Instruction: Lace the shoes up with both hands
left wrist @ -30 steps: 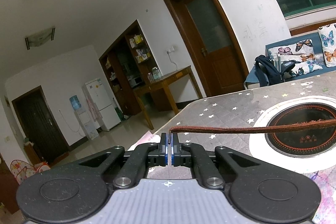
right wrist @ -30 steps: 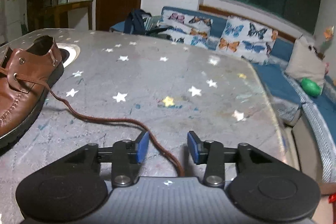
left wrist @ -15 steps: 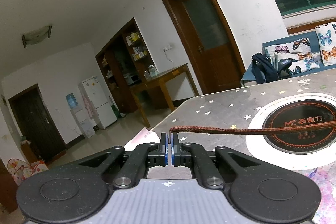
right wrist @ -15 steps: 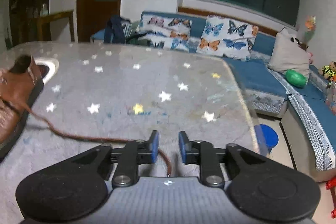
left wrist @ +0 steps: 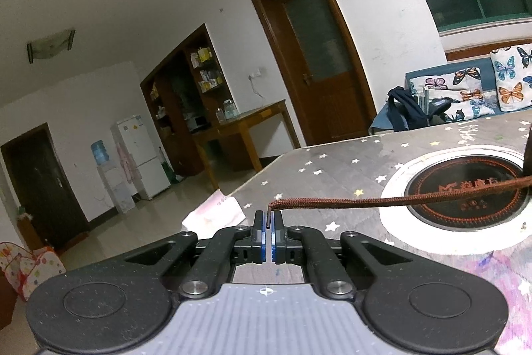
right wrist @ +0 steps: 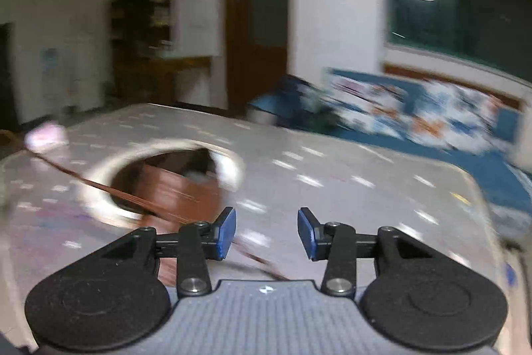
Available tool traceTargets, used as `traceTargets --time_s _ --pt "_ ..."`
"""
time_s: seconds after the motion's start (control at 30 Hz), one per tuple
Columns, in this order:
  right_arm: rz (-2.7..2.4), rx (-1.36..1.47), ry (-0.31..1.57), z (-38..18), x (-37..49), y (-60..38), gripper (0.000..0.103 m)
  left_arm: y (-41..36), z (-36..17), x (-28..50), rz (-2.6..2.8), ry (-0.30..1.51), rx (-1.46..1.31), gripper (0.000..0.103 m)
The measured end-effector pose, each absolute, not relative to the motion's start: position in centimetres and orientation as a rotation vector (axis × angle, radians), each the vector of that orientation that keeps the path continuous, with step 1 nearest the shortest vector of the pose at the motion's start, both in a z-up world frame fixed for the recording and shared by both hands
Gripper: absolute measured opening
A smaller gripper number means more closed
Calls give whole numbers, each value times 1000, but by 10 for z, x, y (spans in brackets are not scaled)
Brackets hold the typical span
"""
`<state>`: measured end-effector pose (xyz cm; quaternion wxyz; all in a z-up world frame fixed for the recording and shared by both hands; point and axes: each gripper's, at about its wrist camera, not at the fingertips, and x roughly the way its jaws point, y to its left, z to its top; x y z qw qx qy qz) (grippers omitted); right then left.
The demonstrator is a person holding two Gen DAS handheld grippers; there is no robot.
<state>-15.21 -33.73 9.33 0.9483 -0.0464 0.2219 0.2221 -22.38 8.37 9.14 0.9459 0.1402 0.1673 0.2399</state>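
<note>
While the left gripper (left wrist: 268, 223) pinches the lace (left wrist: 399, 197) tip taut toward three o'clock, the right gripper (right wrist: 266, 230) gapes wide, empty, so tying apparently remains.

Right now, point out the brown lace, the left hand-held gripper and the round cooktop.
brown lace (left wrist: 382, 200), left wrist view, mid-length of the taut cord.
left hand-held gripper (left wrist: 268, 217), left wrist view, between its fingertips.
round cooktop (left wrist: 399, 215), left wrist view, white rim.

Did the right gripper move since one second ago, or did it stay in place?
Yes. The right gripper has swung left: the sofa slid toward the right edge, the wooden door came to centre, and its jaws opened wider.
</note>
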Motion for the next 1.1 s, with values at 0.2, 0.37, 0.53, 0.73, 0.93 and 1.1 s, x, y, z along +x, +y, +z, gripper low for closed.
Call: traceTargets --time_s 0.2,0.37,0.53,0.73,0.93,1.1 --pt "686 -192 388 105 -148 -240 41 88 79 -241 457 360 254 3" --pt "784 -277 449 99 -129 -169 42 87 68 -257 407 367 256 3" --pt "844 -459 550 70 -125 -116 42 86 60 -270 352 365 271 3" --pt "942 -660 661 43 -158 -108 42 78 52 -269 247 364 279 3" --pt "960 -781 775 39 -185 -142 42 48 47 -246 74 362 280 3" --pt "938 -826 860 45 -199 -174 42 20 37 -216 -113 410 243 4"
